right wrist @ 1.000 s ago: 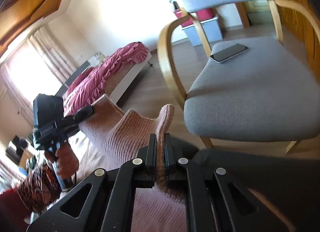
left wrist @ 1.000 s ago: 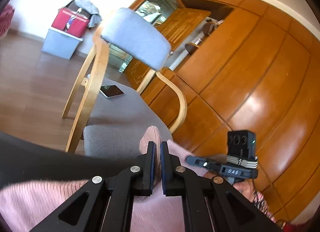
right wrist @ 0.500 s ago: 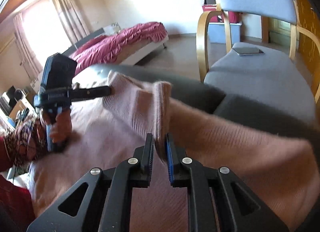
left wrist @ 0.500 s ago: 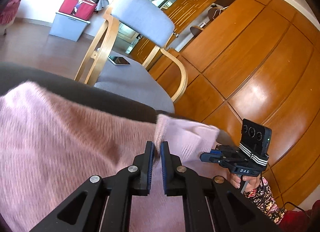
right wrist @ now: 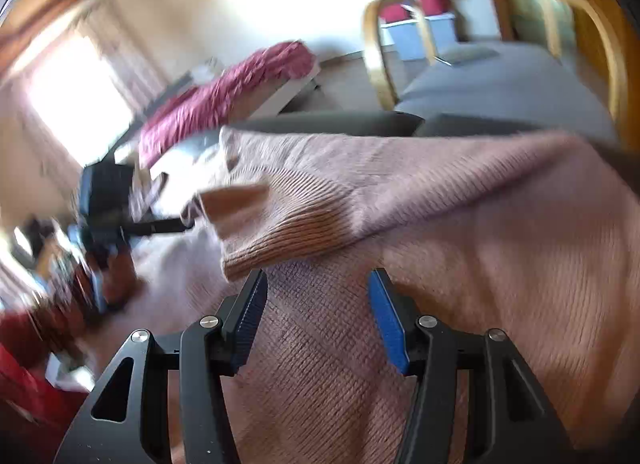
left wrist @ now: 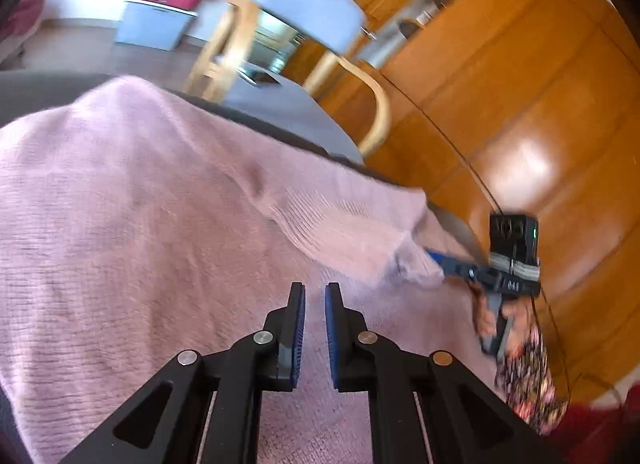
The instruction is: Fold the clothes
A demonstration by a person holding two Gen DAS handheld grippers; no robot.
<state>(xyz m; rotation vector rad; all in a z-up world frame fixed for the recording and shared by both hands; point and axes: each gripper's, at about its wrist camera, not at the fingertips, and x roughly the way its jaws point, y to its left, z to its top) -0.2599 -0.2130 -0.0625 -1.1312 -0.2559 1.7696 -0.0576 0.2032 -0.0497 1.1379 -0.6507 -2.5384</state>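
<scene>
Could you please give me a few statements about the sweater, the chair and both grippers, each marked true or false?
1. The pink sweater lies spread on a dark surface. True.
2. The right gripper is clamped on the ribbed hem. False: its jaws are opening, free of the fabric.
3. A phone lies on the chair seat. True.
4. The left gripper holds a fold of sweater. False: nothing sits between its pads.
5. The chair's cushions are red. False: they are grey.
</scene>
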